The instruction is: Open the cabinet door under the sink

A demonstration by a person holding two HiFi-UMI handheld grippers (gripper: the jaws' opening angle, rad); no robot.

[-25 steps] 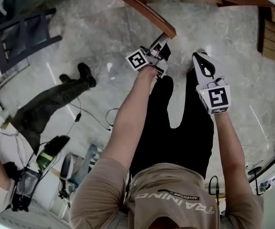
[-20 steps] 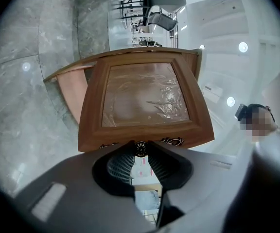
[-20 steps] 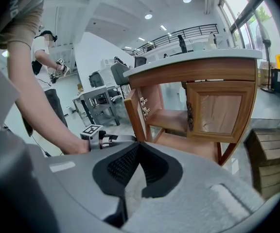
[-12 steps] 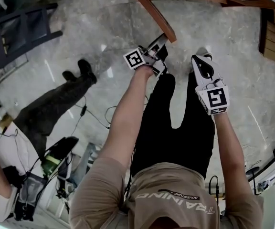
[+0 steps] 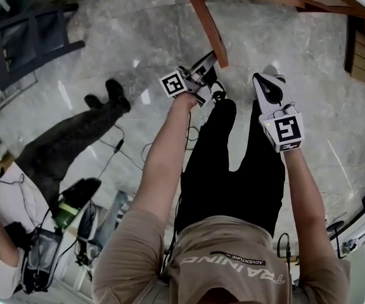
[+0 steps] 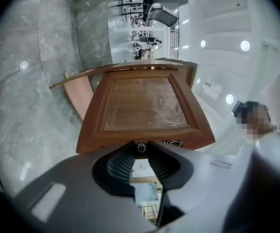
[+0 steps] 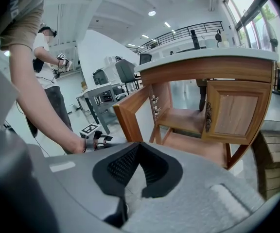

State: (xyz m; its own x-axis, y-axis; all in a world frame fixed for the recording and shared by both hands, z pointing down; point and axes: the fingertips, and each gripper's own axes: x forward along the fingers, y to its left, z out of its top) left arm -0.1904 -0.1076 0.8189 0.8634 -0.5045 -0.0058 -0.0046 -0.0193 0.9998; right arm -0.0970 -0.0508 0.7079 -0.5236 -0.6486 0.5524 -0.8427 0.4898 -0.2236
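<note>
At the near edge of the cabinet door (image 5: 203,19), the left hand-held gripper (image 5: 211,61) is closed on the little round knob (image 6: 141,147). It has pulled the door wider, so the job looks almost done. On the right, the right hand-held gripper (image 5: 266,80) is shut and holds nothing.

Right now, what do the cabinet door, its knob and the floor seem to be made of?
The cabinet door: wood, reddish-brown with visible grain; the centre panel's wrinkled sheen could be protective film. The knob: probably metal, small, dark, ribbed like a rosette; too small to be sure. The floor: polished grey stone or marble-look tile, veined, reflecting lights.
</note>
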